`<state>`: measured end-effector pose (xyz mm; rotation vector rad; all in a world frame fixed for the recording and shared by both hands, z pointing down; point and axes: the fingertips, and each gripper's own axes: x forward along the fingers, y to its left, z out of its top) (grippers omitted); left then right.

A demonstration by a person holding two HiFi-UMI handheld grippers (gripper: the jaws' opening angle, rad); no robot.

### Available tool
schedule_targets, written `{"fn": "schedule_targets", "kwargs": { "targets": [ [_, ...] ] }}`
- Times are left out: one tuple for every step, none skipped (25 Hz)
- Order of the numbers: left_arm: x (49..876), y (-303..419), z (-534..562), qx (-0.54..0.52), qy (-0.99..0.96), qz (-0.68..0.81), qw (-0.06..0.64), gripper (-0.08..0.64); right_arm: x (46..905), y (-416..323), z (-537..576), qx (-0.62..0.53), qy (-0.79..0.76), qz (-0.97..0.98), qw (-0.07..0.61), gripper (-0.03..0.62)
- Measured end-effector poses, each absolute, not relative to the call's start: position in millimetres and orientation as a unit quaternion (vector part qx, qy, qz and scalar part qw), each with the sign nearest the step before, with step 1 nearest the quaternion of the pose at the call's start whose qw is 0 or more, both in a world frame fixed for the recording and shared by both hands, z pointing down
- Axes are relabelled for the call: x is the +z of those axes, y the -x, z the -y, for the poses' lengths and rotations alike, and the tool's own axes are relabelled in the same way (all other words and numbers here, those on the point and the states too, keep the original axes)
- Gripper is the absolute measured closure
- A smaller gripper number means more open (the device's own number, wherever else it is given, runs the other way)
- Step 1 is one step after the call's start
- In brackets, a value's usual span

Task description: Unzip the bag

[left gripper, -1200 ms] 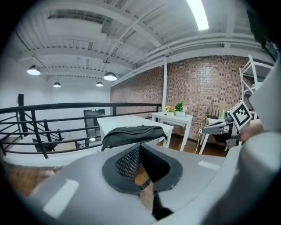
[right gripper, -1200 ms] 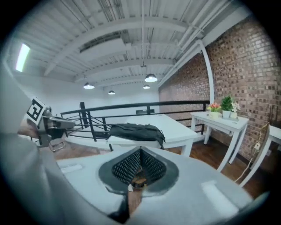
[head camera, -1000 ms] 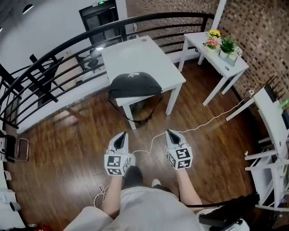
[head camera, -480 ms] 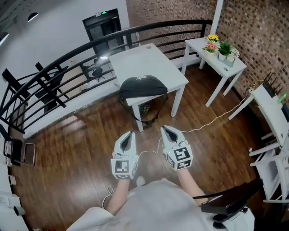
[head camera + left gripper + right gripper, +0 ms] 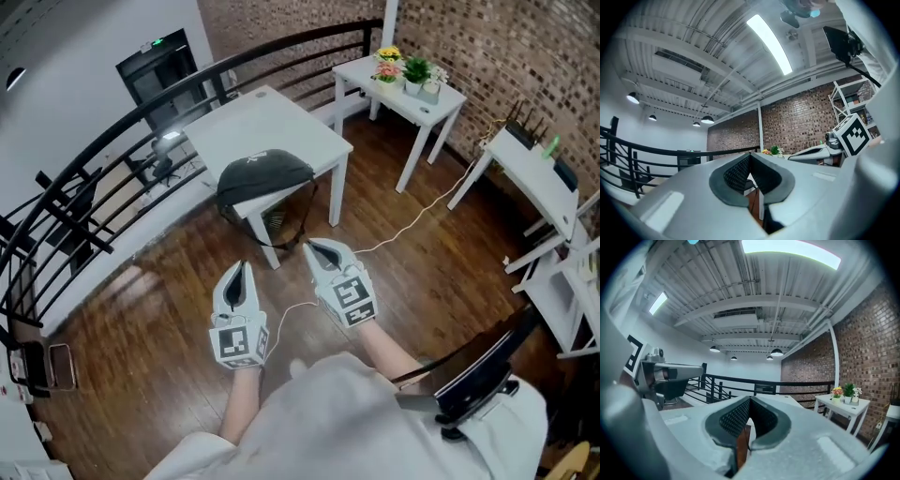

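I hold both tongs low in front of me. My left gripper (image 5: 241, 269) points to twelve o'clock, jaws pressed together on nothing. My right gripper (image 5: 311, 247), at its two o'clock, points to eleven, likewise closed and empty. My bare forearms trail back toward six.

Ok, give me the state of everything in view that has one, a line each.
left gripper, shut, empty.
right gripper, shut, empty.
black bag, lying at the near edge of the white table, strap hanging off the edge; zip too small to tell.
potted plants, upright on the side table.
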<state>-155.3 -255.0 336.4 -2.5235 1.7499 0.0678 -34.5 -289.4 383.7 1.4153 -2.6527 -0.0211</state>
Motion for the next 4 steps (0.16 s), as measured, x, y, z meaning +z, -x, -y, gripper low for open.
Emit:
{"fn": "schedule_targets", "kwargs": {
  "targets": [
    [335.6, 156.1, 254.6, 0.024, 0.82, -0.571, 0.037, 0.543, 383.5, 38.4, 289.3, -0.011, -0.466, 0.882, 0.069, 0.601],
    [335.5, 154.8, 254.1, 0.026, 0.819, -0.572, 0.038, 0.543, 383.1, 39.9, 288.8, -0.012, -0.463, 0.884, 0.069, 0.601],
    [335.8, 152.1, 253.7, 0.028, 0.819, -0.571, 0.039, 0.543, 382.5, 39.9, 287.9, -0.014, -0.461, 0.885, 0.068, 0.601],
    [336.3, 148.8, 253.2, 0.03, 0.82, -0.571, 0.039, 0.543, 382.1, 39.1, 286.9, -0.015, -0.46, 0.885, 0.069, 0.601]
  ]
}}
